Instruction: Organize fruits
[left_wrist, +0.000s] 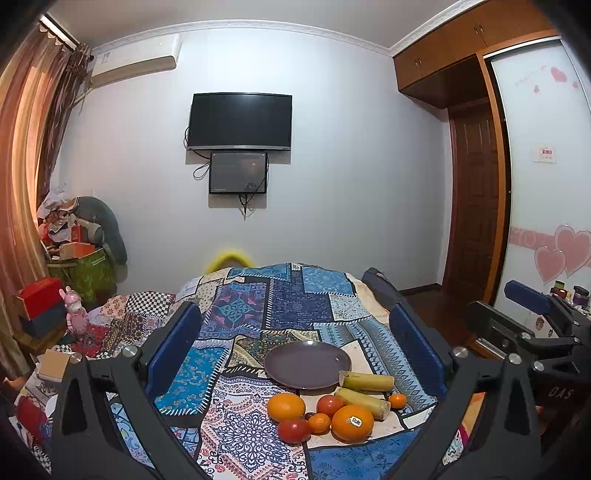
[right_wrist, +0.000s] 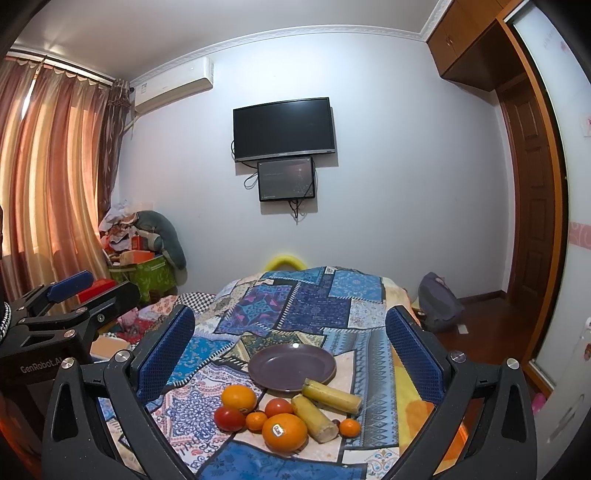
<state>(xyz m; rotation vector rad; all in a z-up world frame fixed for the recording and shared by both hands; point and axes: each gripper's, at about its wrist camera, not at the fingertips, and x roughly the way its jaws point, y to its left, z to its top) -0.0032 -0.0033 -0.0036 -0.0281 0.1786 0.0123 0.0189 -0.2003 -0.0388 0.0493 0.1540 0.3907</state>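
Grippers: your left gripper (left_wrist: 295, 354) and right gripper (right_wrist: 290, 356) both hang above the patchwork cloth (left_wrist: 251, 314), jaws spread wide, nothing between the blue pads.
Plate: purple plate (left_wrist: 307, 364) sits bare on the cloth, just beyond the fruit.
Fruit: the cluster lies in front of the plate; a stickered orange (left_wrist: 352, 423), a plain orange (left_wrist: 286, 407), two tomatoes (left_wrist: 293, 430), two small mandarins (left_wrist: 319, 423) and two yellow-green stalk pieces (left_wrist: 366, 381).
Contact: one stalk piece touches the plate rim; the rest lie off the plate.
Left view only: you see the right gripper's side at the right edge, heart stickers (left_wrist: 561, 254) on the wardrobe door, and a pink figurine (left_wrist: 75, 314).
Right view only: you see the left gripper's side at the left edge, a grey backpack (right_wrist: 437, 304) on the floor, and wide curtains (right_wrist: 48, 177).
Both views: wall television (right_wrist: 284, 129) with a smaller screen under it.
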